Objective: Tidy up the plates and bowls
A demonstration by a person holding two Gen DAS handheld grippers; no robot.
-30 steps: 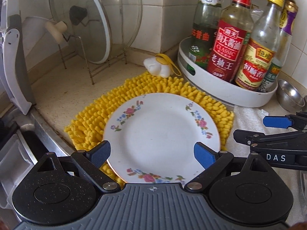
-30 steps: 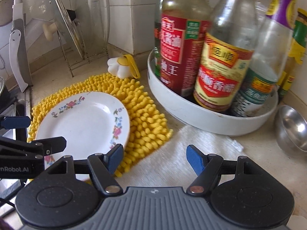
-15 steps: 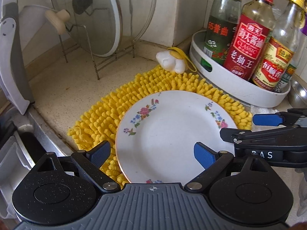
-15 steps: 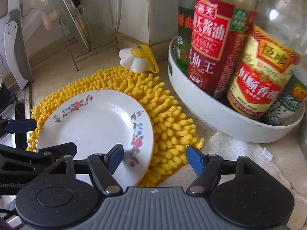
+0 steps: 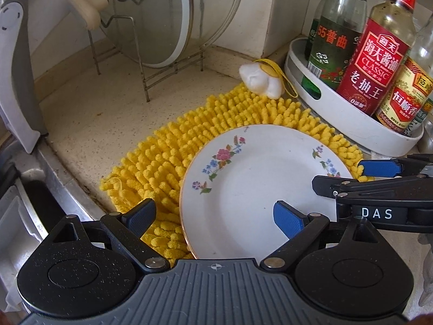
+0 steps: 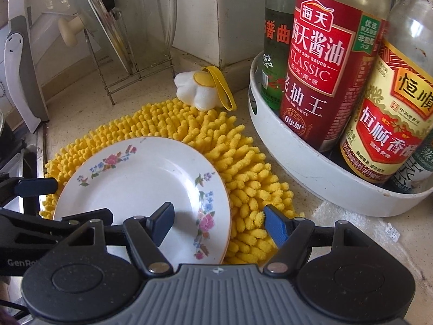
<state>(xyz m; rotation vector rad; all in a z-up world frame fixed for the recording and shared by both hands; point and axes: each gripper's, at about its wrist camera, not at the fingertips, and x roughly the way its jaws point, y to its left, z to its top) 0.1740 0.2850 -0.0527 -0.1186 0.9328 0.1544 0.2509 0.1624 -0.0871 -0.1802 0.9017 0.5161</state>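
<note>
A white plate with flower prints (image 5: 251,189) lies flat on a yellow shaggy mat (image 5: 173,154) on the counter; it also shows in the right wrist view (image 6: 140,178). My left gripper (image 5: 213,218) is open, its fingers straddling the plate's left rim. My right gripper (image 6: 219,223) is open, its fingers straddling the plate's right rim. The right gripper shows at the right of the left wrist view (image 5: 379,187). The left gripper shows at the left of the right wrist view (image 6: 40,208).
A white round tray (image 5: 343,119) with several sauce bottles (image 6: 322,73) stands at the right. A wire rack (image 5: 151,70) holds glass pot lids (image 5: 162,19) at the back. A white and yellow sponge (image 6: 200,92) lies behind the mat. The sink edge (image 5: 54,173) is at the left.
Both grippers have moved closer to the plate, the left toward its left rim and the right toward its right rim. Both stay open. The plate has not moved.
</note>
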